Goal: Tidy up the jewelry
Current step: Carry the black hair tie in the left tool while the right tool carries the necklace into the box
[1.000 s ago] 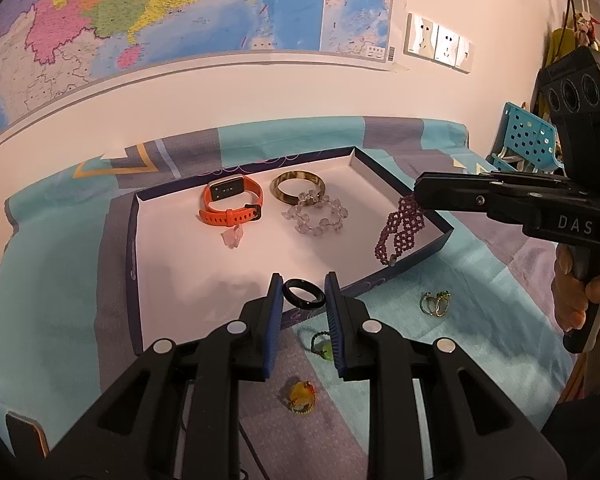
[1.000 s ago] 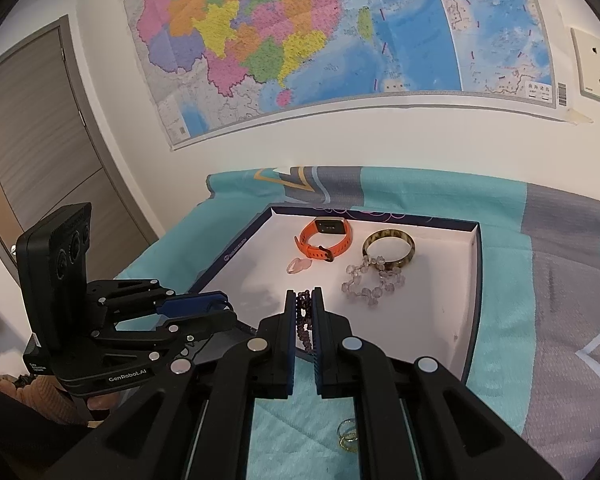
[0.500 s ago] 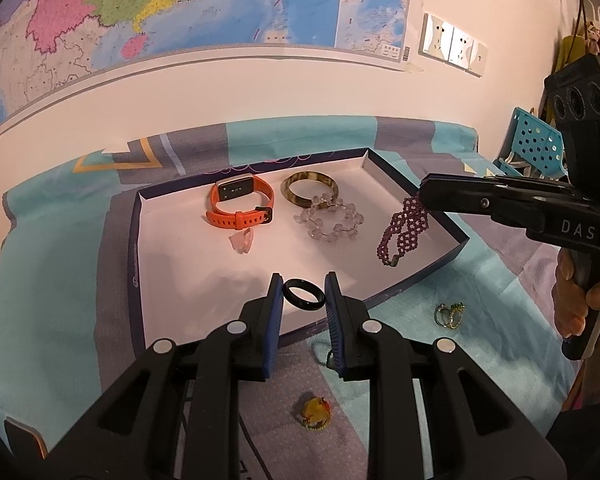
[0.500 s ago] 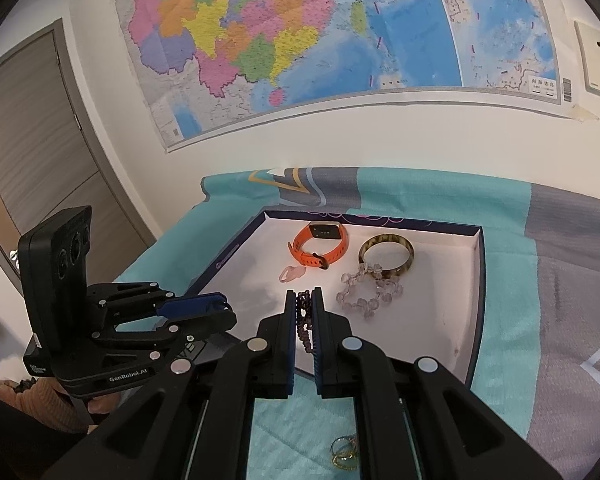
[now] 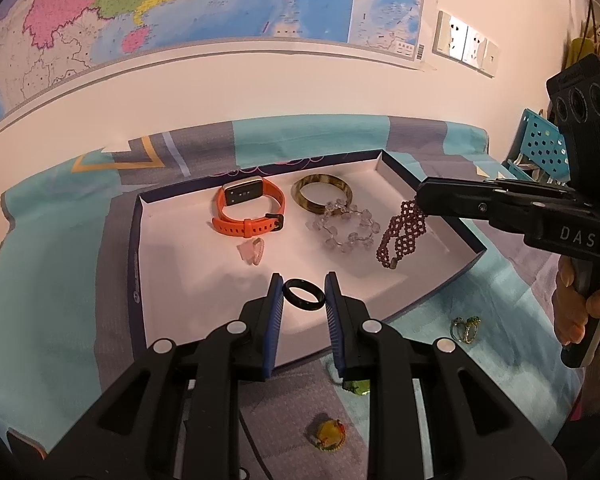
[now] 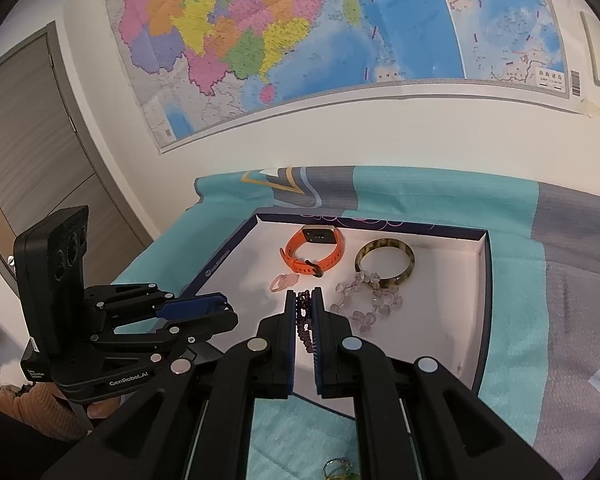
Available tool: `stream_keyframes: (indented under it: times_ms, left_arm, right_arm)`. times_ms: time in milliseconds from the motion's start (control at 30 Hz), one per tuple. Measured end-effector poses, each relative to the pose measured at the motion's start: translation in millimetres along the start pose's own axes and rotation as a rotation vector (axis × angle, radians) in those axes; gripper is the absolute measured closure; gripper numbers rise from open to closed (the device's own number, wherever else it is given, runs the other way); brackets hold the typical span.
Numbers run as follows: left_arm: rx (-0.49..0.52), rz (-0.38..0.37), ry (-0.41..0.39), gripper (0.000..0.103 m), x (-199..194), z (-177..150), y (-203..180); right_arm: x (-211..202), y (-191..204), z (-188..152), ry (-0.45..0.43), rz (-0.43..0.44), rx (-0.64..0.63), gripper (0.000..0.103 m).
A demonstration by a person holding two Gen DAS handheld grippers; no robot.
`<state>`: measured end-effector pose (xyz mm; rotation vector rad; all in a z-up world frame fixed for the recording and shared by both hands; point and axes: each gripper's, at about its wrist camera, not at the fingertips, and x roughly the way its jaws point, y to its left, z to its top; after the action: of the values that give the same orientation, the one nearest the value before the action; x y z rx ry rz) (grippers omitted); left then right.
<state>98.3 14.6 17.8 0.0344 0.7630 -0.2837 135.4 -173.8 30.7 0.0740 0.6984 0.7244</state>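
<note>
On the cloth (image 5: 60, 280) in front of the tray (image 5: 138, 264) lay loose pieces: a green ring pair (image 5: 466, 328), a yellow ring (image 5: 328, 434), and a green bit (image 5: 358, 387) half hidden behind the left finger. Inside the tray sat an orange watch (image 5: 250, 212), a brown bangle (image 5: 322, 198), a clear bracelet (image 5: 348, 228) and a pink charm (image 5: 252, 252). The left gripper (image 5: 303, 300) pinched a black ring (image 5: 303, 299) above the tray's near part. The right gripper (image 6: 304, 320) was clamped on a purple bracelet (image 5: 402, 236), which dangled over the tray's right side.
</note>
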Motion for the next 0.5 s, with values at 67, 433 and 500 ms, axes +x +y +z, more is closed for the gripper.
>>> stream_keyframes:
  times_ms: [67,433,500]
  left_arm:
    - [-0.002,0.002,0.001,0.082,2,1,0]
    - [-0.017,0.013,0.024,0.081,18,7,7]
    - [-0.022,0.016,0.030,0.081,21,7,8]
  right_arm:
    - [2,-1,0,0.002,0.000,0.003,0.097]
    - [14,-3,6,0.015,0.009,0.010,0.097]
    - [16,-4,7,0.019,0.014,0.013,0.097]
